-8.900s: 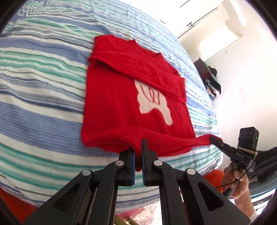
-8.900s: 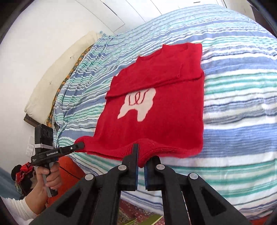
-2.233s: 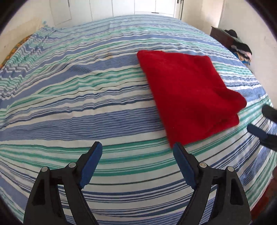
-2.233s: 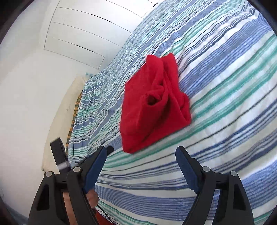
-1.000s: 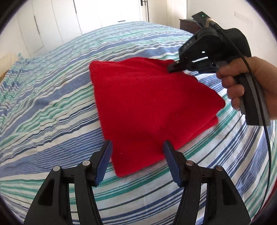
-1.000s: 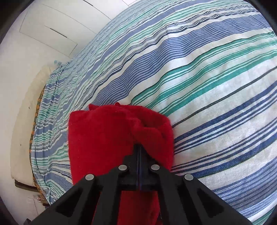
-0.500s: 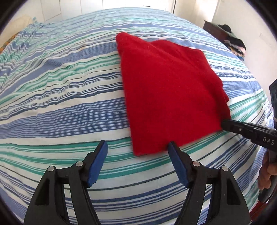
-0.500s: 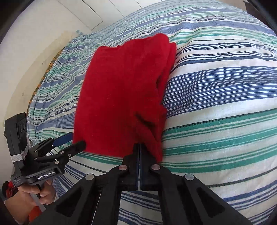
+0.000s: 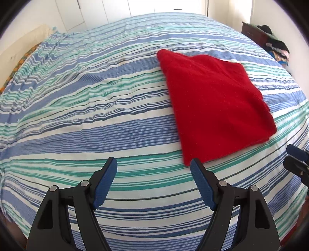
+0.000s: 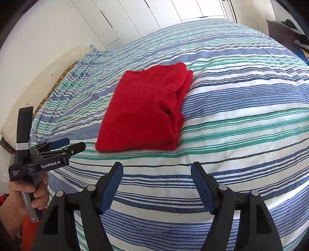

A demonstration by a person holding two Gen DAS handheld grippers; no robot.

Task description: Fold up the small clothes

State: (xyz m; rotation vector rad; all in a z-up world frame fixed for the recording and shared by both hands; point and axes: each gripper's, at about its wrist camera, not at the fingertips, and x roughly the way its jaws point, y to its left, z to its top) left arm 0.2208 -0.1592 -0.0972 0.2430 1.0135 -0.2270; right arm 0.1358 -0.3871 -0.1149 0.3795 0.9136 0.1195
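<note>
A red sweater (image 9: 212,104) lies folded into a compact rectangle on the striped bedcover (image 9: 87,119), free of both grippers. My left gripper (image 9: 153,166) hovers open over the bed just short of the sweater's near corner, nothing between its blue pads. In the right wrist view the sweater (image 10: 146,112) shows its layered open edge on the right side. My right gripper (image 10: 156,170) sits a little back from the sweater's near edge; its jaws are opening, with only bedcover between them. The left gripper (image 10: 63,146), held by a hand (image 10: 29,195), is left of the sweater.
A cream pillow (image 9: 13,56) lies at the bed's far left. A dark dresser with a pile of clothes (image 9: 274,46) stands beyond the bed's right side. White wardrobe doors (image 10: 173,11) line the far wall. The bed's near edge drops off below the grippers.
The right gripper, shut on the sweater's edge half a second ago, has let go and drawn back. The sweater now rests flat. The left gripper shifted slightly left and back.
</note>
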